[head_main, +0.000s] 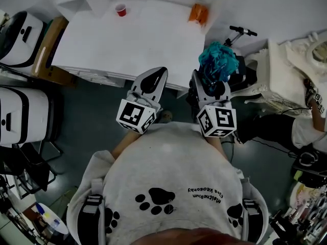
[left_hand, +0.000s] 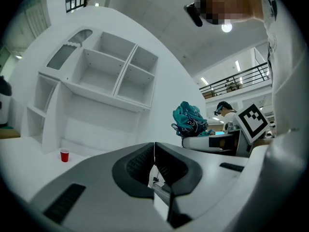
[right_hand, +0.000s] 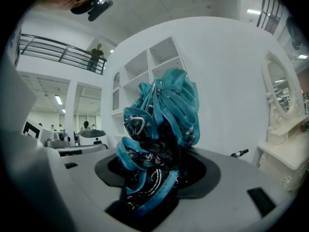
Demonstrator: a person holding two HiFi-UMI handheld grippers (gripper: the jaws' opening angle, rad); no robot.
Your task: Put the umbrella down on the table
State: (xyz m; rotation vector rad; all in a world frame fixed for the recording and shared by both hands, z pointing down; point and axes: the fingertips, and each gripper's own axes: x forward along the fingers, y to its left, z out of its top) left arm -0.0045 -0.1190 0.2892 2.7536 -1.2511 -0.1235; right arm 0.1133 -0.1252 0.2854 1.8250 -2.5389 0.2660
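Note:
A folded teal and black umbrella (head_main: 218, 60) stands upright in my right gripper (head_main: 208, 83), which is shut on it just off the near right corner of the white table (head_main: 127, 40). In the right gripper view the umbrella (right_hand: 159, 139) fills the space between the jaws and rises above them. My left gripper (head_main: 151, 79) hangs beside it at the table's near edge, shut with nothing in it; its jaws (left_hand: 154, 164) meet in the left gripper view, where the umbrella (left_hand: 190, 121) shows at the right.
A red cup (head_main: 121, 9) and an orange object (head_main: 199, 13) stand at the table's far edge. White shelving (left_hand: 96, 76) stands behind the table. A white ornate dresser (head_main: 296, 65) is at the right, and white machines (head_main: 20, 40) at the left. Another person (head_main: 306, 129) sits far right.

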